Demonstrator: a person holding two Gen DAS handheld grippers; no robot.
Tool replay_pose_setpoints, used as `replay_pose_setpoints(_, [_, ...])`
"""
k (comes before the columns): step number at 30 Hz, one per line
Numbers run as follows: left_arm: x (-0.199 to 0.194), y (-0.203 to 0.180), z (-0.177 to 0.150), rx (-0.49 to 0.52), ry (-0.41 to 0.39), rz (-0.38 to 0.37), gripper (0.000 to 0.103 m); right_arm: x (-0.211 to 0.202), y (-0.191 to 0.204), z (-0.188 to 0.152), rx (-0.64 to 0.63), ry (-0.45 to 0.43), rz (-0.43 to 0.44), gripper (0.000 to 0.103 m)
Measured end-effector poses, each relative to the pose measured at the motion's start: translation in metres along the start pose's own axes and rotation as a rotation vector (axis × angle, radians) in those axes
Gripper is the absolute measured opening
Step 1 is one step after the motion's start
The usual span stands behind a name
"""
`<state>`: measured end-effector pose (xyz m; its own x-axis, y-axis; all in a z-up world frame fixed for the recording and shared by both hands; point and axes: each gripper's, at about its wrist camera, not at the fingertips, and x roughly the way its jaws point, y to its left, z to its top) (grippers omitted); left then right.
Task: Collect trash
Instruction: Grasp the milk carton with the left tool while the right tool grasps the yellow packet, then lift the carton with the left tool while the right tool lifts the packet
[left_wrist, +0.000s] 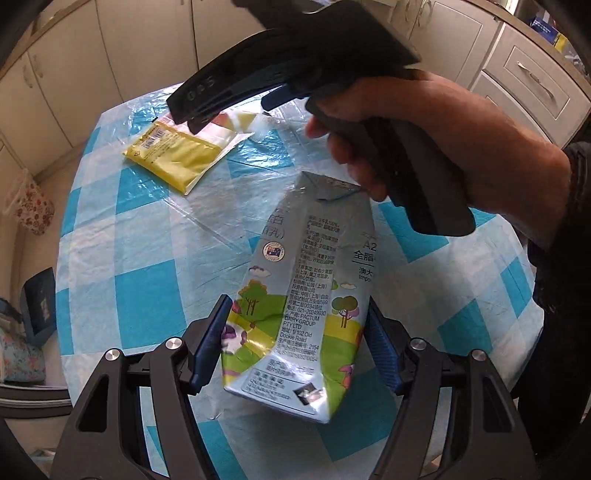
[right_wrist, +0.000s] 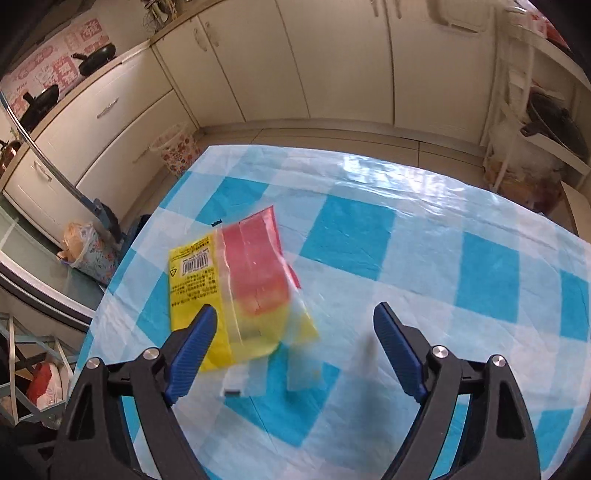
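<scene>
trash here is two pieces on the table (left_wrist: 147, 295), which wears a blue and white checked plastic cover. the bigger piece is the milk carton (left_wrist: 299, 295), crumpled and standing tilted at the near side in the left wrist view. our left gripper (left_wrist: 295, 343) has its blue pads against both sides of the carton's lower half, so we read it as clamped on the carton.

the smaller piece is the yellow wrapper (right_wrist: 236, 291), lying flat toward the far left part of the table, well apart from the carton. it has a clear panel with red showing through, and a loose clear flap at its near end. our right gripper (right_wrist: 295, 350) hangs over it with the jaws spread wide and nothing between the pads; only the left pad sits over the wrapper's edge. that view is blurred.

what could go wrong: the carton is dented and glossy, so a squeeze this low may let it pivot or slide out when lifted. the wrapper is thin and flat on a slick cover; if the right pads close off-centre as they now stand, we judge they could catch only the clear flap, or push the wrapper along the table.
</scene>
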<state>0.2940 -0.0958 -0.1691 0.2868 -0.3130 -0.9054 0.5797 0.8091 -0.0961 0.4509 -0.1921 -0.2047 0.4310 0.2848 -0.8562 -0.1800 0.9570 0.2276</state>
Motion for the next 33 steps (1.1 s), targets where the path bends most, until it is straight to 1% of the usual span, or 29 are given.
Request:
replay_pose_setpoints(2, [-0.001,-0.001,0.0,0.007,0.0,0.004,0.066,0.008,0.017,0.002,-0.076,0.008,-0.04,0.087])
replay_pose_setpoints(4, [-0.004,-0.004,-0.002,0.02,-0.005,0.009,0.066,0.012,0.032,-0.001,-0.172,0.027,-0.062,0.087])
replay_pose_setpoints(5, [-0.004,-0.005,-0.003,0.029,-0.005,0.011,0.066,0.011,0.038,-0.004,-0.217,0.028,-0.077,0.079])
replay_pose_setpoints(6, [-0.004,-0.006,-0.004,0.034,-0.005,0.019,0.066,0.008,0.041,-0.007,-0.242,0.025,-0.077,0.066])
replay_pose_setpoints(7, [-0.004,-0.007,-0.005,0.036,-0.002,0.025,0.066,0.004,0.042,-0.009,-0.246,0.024,-0.066,0.057])
replay_pose_setpoints(9, [-0.002,-0.007,-0.006,0.034,0.006,0.028,0.066,-0.004,0.037,-0.012,-0.226,0.039,-0.056,0.012])
replay_pose_setpoints(10, [0.0,-0.007,-0.006,0.034,0.009,0.029,0.066,-0.009,0.031,-0.016,-0.204,0.052,-0.044,0.001])
replay_pose_setpoints(12, [0.001,-0.006,-0.007,0.031,0.015,0.029,0.066,-0.021,0.019,-0.028,-0.186,0.039,-0.072,0.002])
replay_pose_setpoints(14, [0.002,-0.002,-0.007,0.018,0.021,0.026,0.066,-0.038,0.0,-0.041,-0.132,0.015,-0.067,0.002])
replay_pose_setpoints(17, [0.003,0.008,-0.006,-0.029,0.021,0.002,0.066,-0.071,-0.028,-0.066,-0.036,-0.034,-0.075,0.002])
replay_pose_setpoints(20, [0.003,0.013,-0.006,-0.058,0.012,-0.011,0.066,-0.107,-0.057,-0.106,0.064,-0.077,-0.103,0.002])
replay_pose_setpoints(23, [0.005,0.016,-0.003,-0.061,0.003,0.007,0.066,-0.138,-0.08,-0.149,0.167,-0.098,-0.111,0.002])
replay_pose_setpoints(26, [0.006,0.012,0.001,-0.066,-0.004,0.026,0.065,-0.159,-0.089,-0.192,0.224,-0.105,-0.108,0.002])
replay_pose_setpoints(28, [0.003,0.003,-0.003,-0.072,-0.01,0.034,0.061,-0.168,-0.092,-0.21,0.266,-0.114,-0.087,0.002])
replay_pose_setpoints(31, [0.005,-0.01,-0.002,-0.074,-0.022,0.051,0.058,-0.174,-0.089,-0.226,0.295,-0.133,-0.058,0.002])
replay_pose_setpoints(32, [0.005,-0.012,-0.002,-0.077,-0.024,0.053,0.058,-0.171,-0.087,-0.228,0.298,-0.129,-0.05,0.002])
replay_pose_setpoints(33, [0.006,-0.014,0.0,-0.08,-0.025,0.058,0.058,-0.168,-0.086,-0.232,0.302,-0.112,-0.038,0.005])
